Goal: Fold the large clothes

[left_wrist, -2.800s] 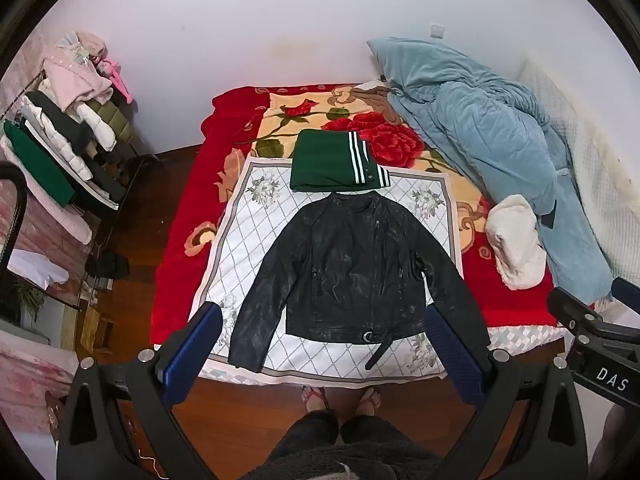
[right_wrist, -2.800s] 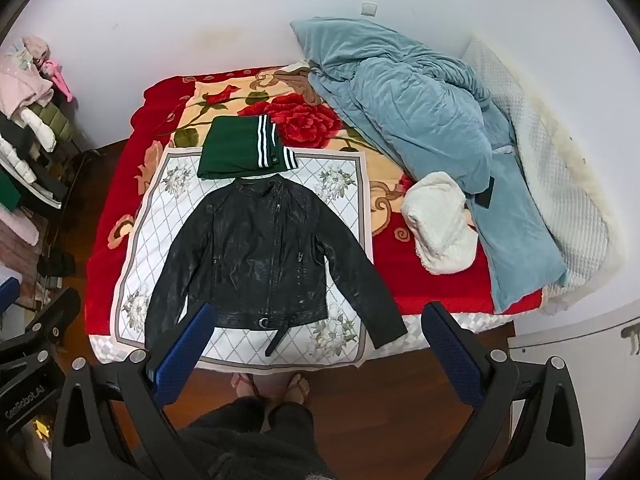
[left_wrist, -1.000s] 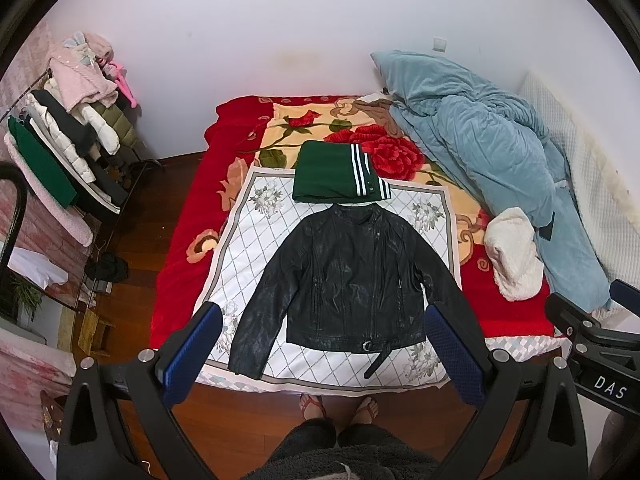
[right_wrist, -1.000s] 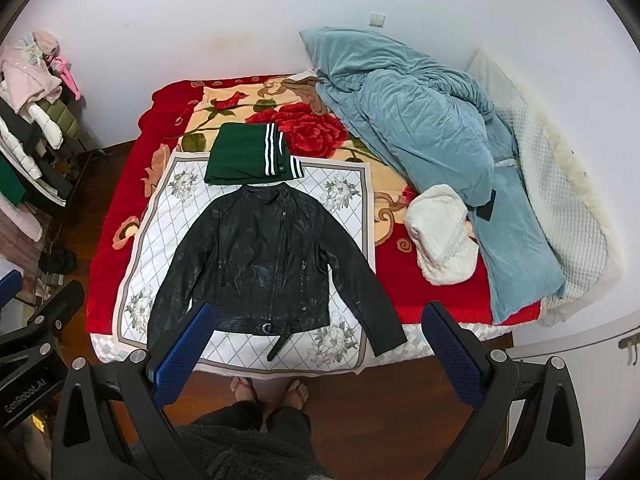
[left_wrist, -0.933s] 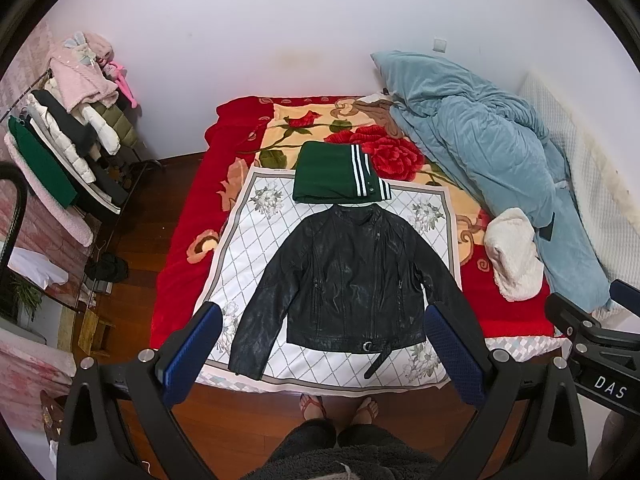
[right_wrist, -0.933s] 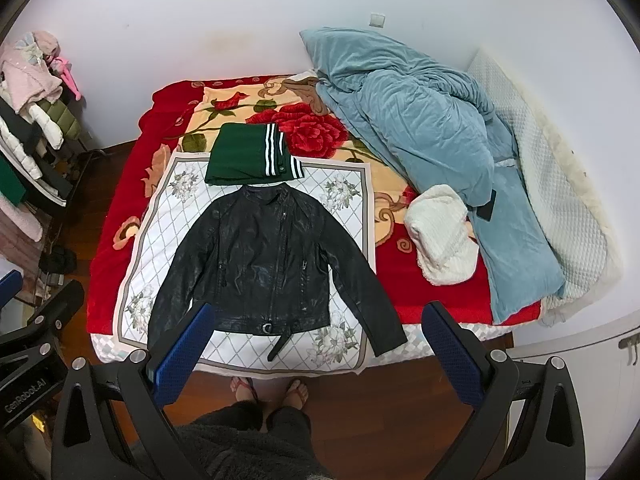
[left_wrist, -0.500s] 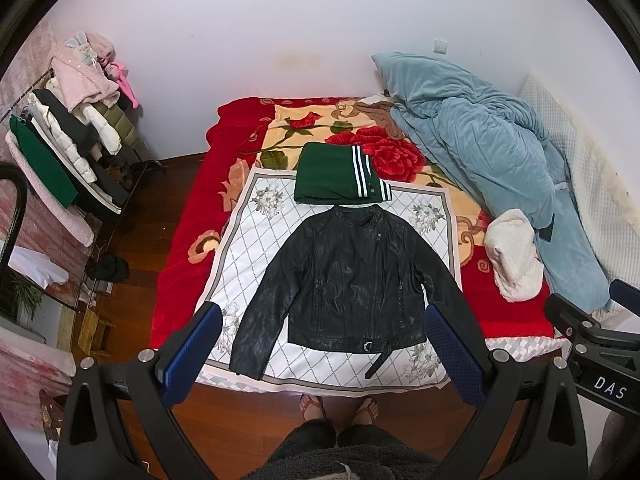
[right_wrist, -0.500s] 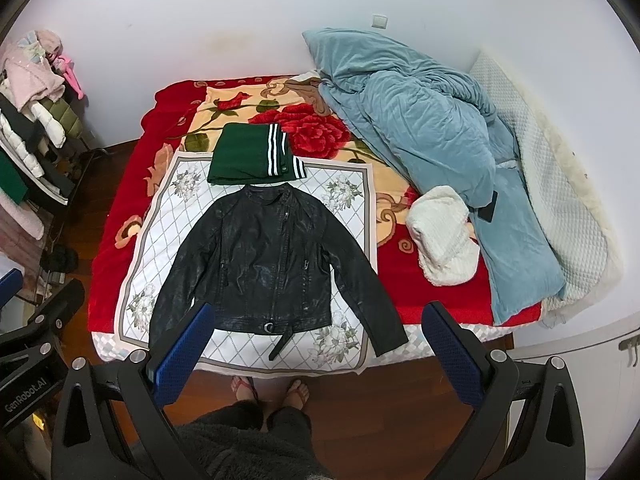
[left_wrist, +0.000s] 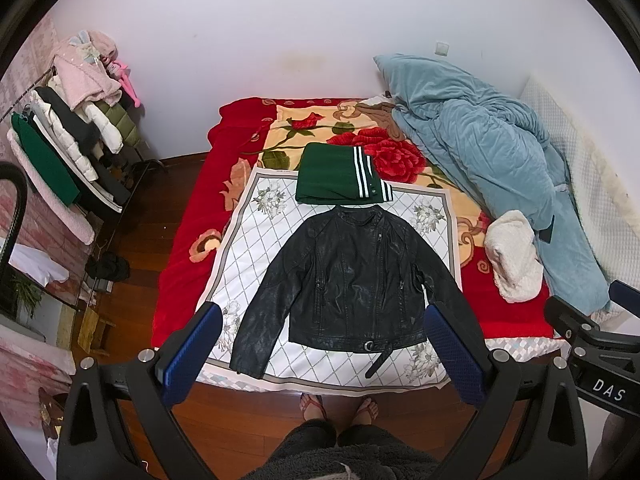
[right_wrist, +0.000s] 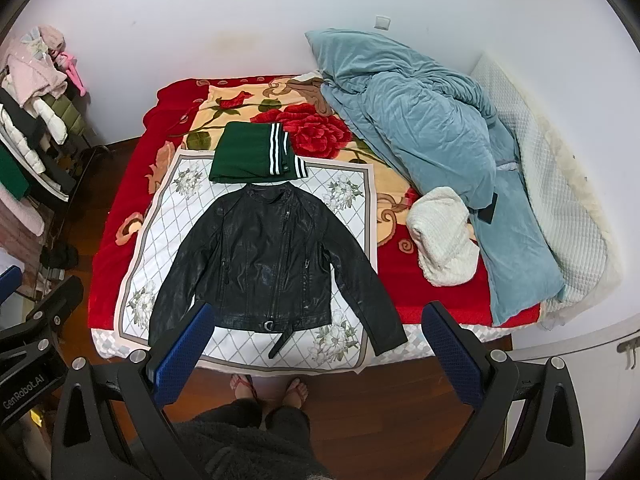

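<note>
A black leather jacket (left_wrist: 352,280) lies flat, front up, sleeves spread, on a white patterned cloth (left_wrist: 256,232) at the near end of the bed; it also shows in the right wrist view (right_wrist: 268,256). A folded green garment with white stripes (left_wrist: 340,180) lies just beyond its collar, also in the right wrist view (right_wrist: 256,156). My left gripper (left_wrist: 324,352) is open and empty, held high above the bed's near edge. My right gripper (right_wrist: 316,348) is open and empty, likewise held high and apart from the jacket.
A crumpled blue duvet (right_wrist: 432,140) and a white fluffy bundle (right_wrist: 444,236) lie on the bed's right side. A clothes rack (left_wrist: 68,144) stands at the left. The person's feet (left_wrist: 340,404) stand on the wooden floor at the bed's foot.
Both grippers have drifted slightly up and back, so the bed sits a little lower in view. Nothing was taken hold of.
</note>
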A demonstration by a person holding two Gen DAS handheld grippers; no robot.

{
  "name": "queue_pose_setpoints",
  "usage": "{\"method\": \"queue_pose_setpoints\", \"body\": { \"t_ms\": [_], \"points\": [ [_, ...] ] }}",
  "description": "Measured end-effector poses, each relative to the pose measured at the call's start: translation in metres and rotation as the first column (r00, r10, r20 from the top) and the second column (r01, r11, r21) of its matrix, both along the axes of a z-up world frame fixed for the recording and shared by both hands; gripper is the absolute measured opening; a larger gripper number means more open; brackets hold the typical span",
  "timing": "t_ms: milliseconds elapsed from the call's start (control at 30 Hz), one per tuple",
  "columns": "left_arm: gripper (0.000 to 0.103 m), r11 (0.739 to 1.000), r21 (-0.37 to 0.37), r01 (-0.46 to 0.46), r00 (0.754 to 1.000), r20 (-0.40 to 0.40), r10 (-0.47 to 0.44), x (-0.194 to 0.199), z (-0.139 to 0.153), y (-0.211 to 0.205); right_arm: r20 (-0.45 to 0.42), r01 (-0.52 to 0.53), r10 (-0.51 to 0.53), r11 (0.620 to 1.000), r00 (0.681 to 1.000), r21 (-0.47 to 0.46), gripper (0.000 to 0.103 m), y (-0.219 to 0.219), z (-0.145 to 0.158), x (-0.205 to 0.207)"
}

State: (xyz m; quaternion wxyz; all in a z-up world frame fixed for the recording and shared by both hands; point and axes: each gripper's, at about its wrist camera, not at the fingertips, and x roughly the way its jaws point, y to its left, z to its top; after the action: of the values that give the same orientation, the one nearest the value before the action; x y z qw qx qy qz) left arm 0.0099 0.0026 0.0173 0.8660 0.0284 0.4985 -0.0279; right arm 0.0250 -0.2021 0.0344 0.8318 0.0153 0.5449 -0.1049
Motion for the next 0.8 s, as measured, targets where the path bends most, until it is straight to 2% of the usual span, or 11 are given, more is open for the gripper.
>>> {"method": "queue_pose_setpoints", "body": {
  "t_ms": [467, 600, 733, 800],
  "points": [
    [0.103, 1.0, -0.005, 0.002, 1.0, 0.002, -0.002, 0.001, 0.001, -0.001, 0.002, 0.005, -0.005, 1.0, 1.0, 0.002, 0.103, 0.003, 0.0, -0.002],
    [0.103, 1.0, 0.007, 0.004, 1.0, 0.009, -0.004, 0.013, -0.001, 0.0, -0.01, 0.032, -0.032, 0.999, 0.999, 0.015, 0.103, 0.008, -0.002, 0.004],
    [0.103, 0.996, 0.088, -0.012, 0.998, 0.058, 0.007, 0.044, -0.03, -0.001, -0.023, 0.105, -0.103, 0.992, 0.994, 0.069, 0.103, 0.004, -0.031, 0.01],
    [0.103, 0.992, 0.124, -0.02, 0.998, 0.063, 0.012, 0.061, -0.058, 0.002, -0.012, 0.153, -0.153, 0.981, 0.988, 0.119, 0.103, -0.01, -0.057, 0.015]
  ]
}}
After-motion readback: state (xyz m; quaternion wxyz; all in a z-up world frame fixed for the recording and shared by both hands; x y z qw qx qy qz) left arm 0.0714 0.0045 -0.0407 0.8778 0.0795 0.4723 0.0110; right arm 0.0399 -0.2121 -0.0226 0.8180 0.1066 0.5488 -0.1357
